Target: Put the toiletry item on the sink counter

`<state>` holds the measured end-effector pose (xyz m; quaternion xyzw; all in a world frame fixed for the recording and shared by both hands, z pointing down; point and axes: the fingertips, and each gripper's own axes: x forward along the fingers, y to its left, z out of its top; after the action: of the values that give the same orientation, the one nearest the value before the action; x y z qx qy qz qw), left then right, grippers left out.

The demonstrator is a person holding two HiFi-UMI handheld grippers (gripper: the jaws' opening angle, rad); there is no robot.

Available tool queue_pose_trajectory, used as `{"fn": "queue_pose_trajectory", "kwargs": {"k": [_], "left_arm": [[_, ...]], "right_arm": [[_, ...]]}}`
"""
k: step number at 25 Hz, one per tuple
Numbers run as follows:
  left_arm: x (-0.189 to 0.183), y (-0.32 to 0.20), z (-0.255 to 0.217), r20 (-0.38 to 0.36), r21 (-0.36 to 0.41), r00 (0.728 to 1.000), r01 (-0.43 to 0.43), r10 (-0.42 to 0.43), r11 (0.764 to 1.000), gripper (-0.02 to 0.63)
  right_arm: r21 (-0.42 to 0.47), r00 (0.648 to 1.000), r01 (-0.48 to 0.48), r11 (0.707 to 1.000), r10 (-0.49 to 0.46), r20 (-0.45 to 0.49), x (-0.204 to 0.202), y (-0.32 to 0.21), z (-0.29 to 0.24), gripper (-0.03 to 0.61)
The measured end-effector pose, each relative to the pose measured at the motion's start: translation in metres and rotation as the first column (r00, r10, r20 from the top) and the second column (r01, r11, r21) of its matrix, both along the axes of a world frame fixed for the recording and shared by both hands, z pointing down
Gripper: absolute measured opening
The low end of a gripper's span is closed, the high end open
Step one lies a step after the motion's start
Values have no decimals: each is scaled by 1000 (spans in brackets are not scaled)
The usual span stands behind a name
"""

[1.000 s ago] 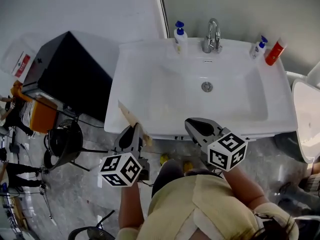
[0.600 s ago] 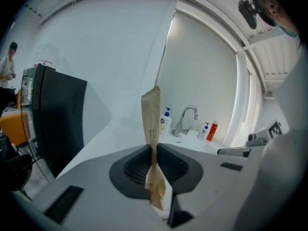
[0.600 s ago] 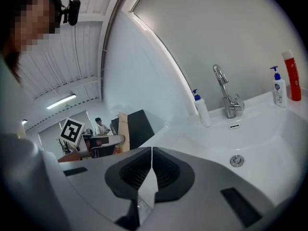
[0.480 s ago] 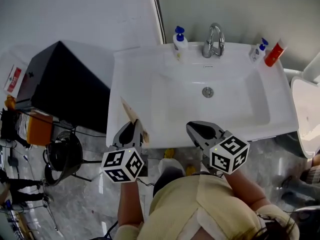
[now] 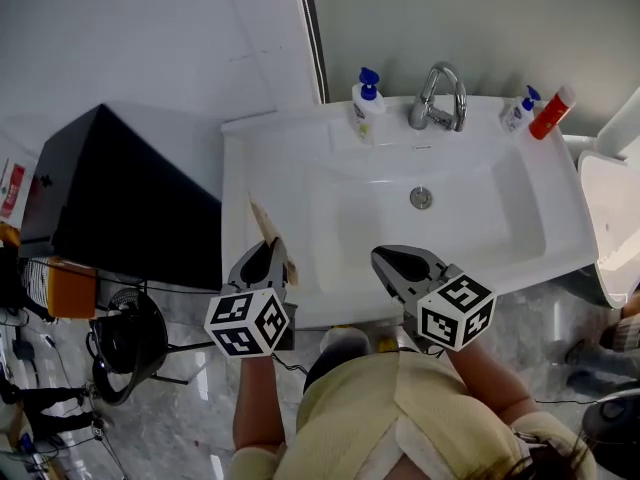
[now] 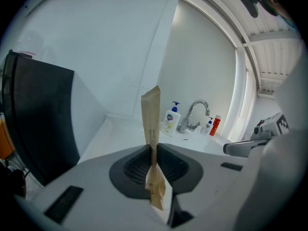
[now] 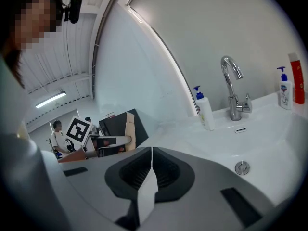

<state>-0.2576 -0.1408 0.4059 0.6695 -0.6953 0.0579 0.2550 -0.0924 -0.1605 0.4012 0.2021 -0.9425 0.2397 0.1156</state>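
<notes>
Left gripper view: thin tan paper packet [image 6: 150, 112] stands upright, pinched in the closed left gripper [image 6: 152, 149], over the white sink counter [image 5: 238, 178] at its front-left edge. Right gripper [image 7: 151, 153] closed, empty. Released this near the rim, the packet may fall off.

A white wall [image 5: 150, 28] is meeting a grey-green wall [image 5: 480, 18] at a dark vertical strip [image 5: 308, 28]. A black cabinet [image 5: 110, 198] is standing against the white wall (one face is showing pale grey). Below it, a glossy grey marbled floor [image 5: 190, 398] is catching reflections. A strip light [image 7: 50, 100] is glowing overhead.
</notes>
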Motion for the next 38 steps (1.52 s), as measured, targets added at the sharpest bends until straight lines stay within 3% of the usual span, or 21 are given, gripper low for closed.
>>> {"fn": "queue_pose_trajectory", "kwargs": {"k": [9, 21, 28, 38], "left_arm": [[-35, -37, 21, 87, -100, 996, -22, 31, 995, 72], [-69, -95, 39, 163, -145, 985, -39, 62, 989, 72], [-87, -119, 44, 271, -177, 961, -8, 57, 984, 72], [-94, -146, 53, 326, -218, 940, -32, 103, 975, 72]], "right_arm": [[-8, 999, -42, 999, 42, -30, -23, -22, 7, 29], [-29, 987, -146, 989, 143, -68, -29, -48, 16, 29], [-41, 978, -192, 980, 188, -94, -28, -53, 21, 29], [-50, 969, -221, 974, 213, -122, -29, -61, 31, 29]]}}
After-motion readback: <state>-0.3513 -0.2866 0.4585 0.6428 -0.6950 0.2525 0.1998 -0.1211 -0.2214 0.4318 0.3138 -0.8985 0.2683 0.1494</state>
